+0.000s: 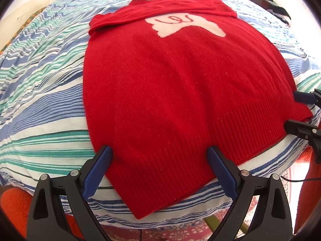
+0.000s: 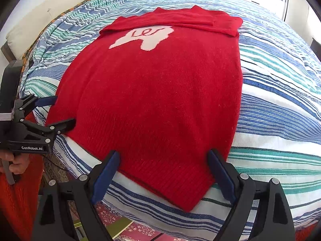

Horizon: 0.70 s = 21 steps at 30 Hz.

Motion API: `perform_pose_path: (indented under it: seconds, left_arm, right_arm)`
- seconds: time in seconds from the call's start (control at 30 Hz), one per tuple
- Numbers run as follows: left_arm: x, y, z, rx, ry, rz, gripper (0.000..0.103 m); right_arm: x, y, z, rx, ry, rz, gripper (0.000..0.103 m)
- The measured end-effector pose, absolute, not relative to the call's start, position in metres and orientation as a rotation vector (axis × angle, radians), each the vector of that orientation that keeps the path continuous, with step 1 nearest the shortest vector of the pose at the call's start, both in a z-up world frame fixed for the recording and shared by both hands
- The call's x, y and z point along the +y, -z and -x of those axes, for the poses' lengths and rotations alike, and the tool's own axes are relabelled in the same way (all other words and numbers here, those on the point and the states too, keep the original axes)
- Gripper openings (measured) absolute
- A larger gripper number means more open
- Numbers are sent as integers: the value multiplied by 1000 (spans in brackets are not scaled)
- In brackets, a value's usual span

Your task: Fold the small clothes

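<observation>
— Any writing?
— "GenRobot.AI" on left gripper (image 2: pixel 60 112) body; red squiggle on sweater's white patch (image 2: pixel 143 37), unreadable.
— Grippers?
— Left and right gripper (image 2: pixel 163 172) both spread wide, straddling hem corners, clamping nothing.
— Sweater?
— Red sweater (image 1: pixel 176 92) flat on striped bedspread (image 1: pixel 40 100), hem at near edge.

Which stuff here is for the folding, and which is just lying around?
For the folding:
- red sweater
- left gripper, open at the hem
- right gripper, open at the hem

Just lying around:
- striped bedcover underneath
- dark clothes at the far corner
- patterned rug on the floor
</observation>
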State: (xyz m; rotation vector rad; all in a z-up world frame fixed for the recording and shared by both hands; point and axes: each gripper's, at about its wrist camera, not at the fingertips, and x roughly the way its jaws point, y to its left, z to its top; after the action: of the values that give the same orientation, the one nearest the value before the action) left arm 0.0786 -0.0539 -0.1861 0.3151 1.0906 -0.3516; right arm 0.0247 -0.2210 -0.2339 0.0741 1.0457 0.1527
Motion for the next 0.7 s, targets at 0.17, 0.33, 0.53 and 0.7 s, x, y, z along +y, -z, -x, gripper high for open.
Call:
perform_pose_path:
  seconds: [0.17, 0.33, 0.53, 0.7]
  left_arm:
    - [-52, 186, -75, 1107, 358, -331, 97]
    - [-36, 171, -64, 1168, 401, -304, 93]
    - [41, 143, -64, 1133, 396, 19, 92]
    - [40, 166, -85, 1214, 407, 123, 83]
  right_arm:
    - [-221, 233, -22, 1055, -158, -66, 90]
    - [-224, 224, -18, 1112, -187, -75, 90]
    - [-288, 188, 0, 1036, -227, -453, 89]
    - [-326, 216, 1, 1075, -216, -675, 87]
